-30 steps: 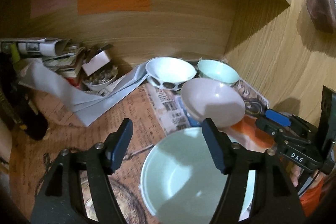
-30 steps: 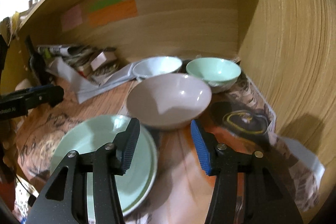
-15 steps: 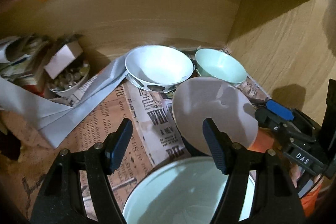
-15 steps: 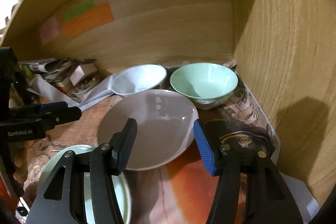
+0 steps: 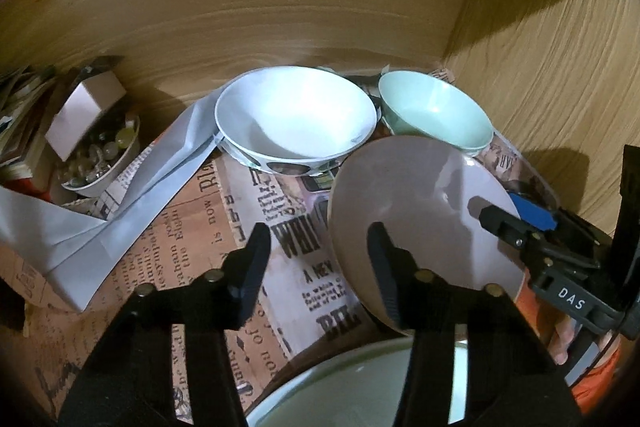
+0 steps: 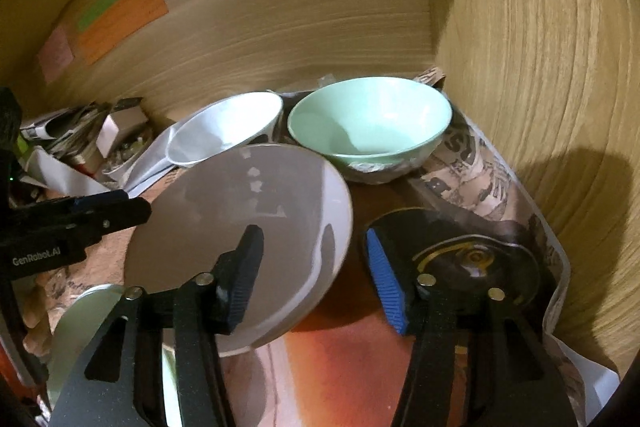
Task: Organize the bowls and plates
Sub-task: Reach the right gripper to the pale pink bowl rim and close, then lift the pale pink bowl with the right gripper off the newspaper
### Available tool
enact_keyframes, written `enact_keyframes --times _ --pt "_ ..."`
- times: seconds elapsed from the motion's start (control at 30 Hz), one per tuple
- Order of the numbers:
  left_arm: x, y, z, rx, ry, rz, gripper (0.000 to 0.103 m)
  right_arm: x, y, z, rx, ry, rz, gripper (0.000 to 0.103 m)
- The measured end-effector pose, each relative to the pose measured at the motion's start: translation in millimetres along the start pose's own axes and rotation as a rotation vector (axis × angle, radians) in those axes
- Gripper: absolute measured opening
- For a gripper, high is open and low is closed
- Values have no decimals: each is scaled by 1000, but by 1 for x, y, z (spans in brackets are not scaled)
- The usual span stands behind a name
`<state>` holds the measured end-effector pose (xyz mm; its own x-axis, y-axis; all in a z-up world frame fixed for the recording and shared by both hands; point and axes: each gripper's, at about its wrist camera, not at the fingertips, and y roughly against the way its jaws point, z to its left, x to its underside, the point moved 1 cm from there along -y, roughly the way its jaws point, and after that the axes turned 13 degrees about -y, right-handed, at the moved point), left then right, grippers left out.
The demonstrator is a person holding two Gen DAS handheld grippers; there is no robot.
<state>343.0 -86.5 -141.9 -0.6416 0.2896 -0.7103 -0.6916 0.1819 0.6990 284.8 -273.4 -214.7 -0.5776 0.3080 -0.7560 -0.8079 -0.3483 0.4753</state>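
The right tongs [image 6: 312,263], just narrowed, seemingly pinch the tilted grey bowl [image 6: 240,227]; the left tongs [image 5: 320,259], also narrowing, straddle its rim loosely. Level it before nesting it in the mint bowl [image 6: 372,123].

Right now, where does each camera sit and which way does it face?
Left wrist: on the left tongs, facing down into the wooden corner at the white bowl; right tongs enter at right.
Right wrist: on the right tongs, facing the same corner, mint bowl ahead; left tongs enter at left.
Shared: the tilted pink bowl, its rim between both tongs, which have just been closing.
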Motion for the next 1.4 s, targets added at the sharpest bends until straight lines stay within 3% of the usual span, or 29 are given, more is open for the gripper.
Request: enact_keyframes --times 0.2,0.33,0.67,0.97,1.4 --pt "-1 -14 -1 26 -6 37 25 1 -12 -6 -7 -18 46 22" --pt "-3 -17 -5 59 -21 45 11 2 -14 -7 -9 -20 46 22" --pt "2 -13 -11 53 -24 47 10 1 -9 -3 18 -8 14 19" --pt "5 4 -16 44 -11 13 10 -4 12 1 -16 -27 -36 19" --pt "21 60 1 17 76 -107 10 3 55 38 -67 55 -118 19"
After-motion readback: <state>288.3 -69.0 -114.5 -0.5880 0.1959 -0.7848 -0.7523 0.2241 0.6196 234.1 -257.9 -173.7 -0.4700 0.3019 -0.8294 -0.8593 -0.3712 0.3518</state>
